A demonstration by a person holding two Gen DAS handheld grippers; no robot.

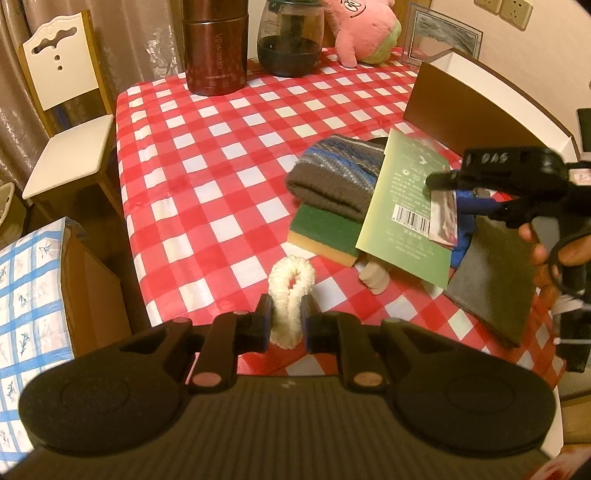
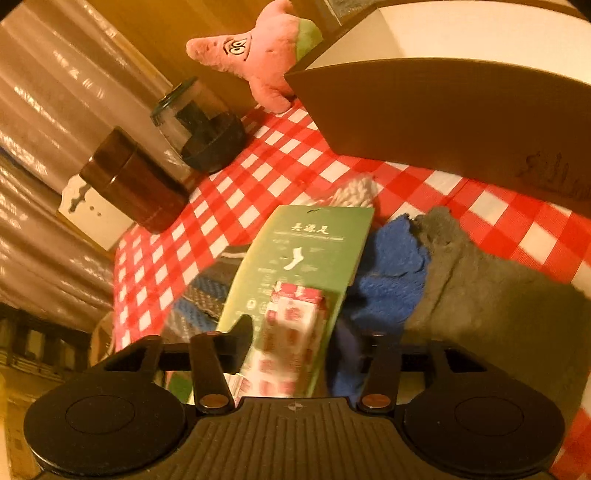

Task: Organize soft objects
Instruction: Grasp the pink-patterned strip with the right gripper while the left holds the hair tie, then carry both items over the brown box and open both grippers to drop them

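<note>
My left gripper [image 1: 288, 314] is shut on a cream fluffy scrunchie [image 1: 291, 280], held just above the red-checked tablecloth [image 1: 221, 166]. My right gripper [image 1: 443, 188] [image 2: 299, 332] hovers over a heap at the right. Its jaws stand open around a green sock card [image 1: 406, 206] [image 2: 314, 243] and a blurred red-and-white packet [image 2: 291, 332]. One finger [image 2: 242, 328] shows beside the card's edge; the other is hidden. The heap holds a striped knit beanie [image 1: 332, 173], a green-and-yellow sponge [image 1: 321, 232], a blue cloth [image 2: 388, 273] and a grey cloth [image 1: 495, 273] [image 2: 498, 302].
A brown open box [image 1: 461, 107] [image 2: 443, 122] stands behind the heap. A pink star plush [image 1: 365, 26] [image 2: 255, 55], a glass jar [image 1: 290, 40] and a dark red flask [image 1: 216, 48] line the far edge. A white chair [image 1: 66, 110] and a cloth-covered carton [image 1: 33, 314] stand left.
</note>
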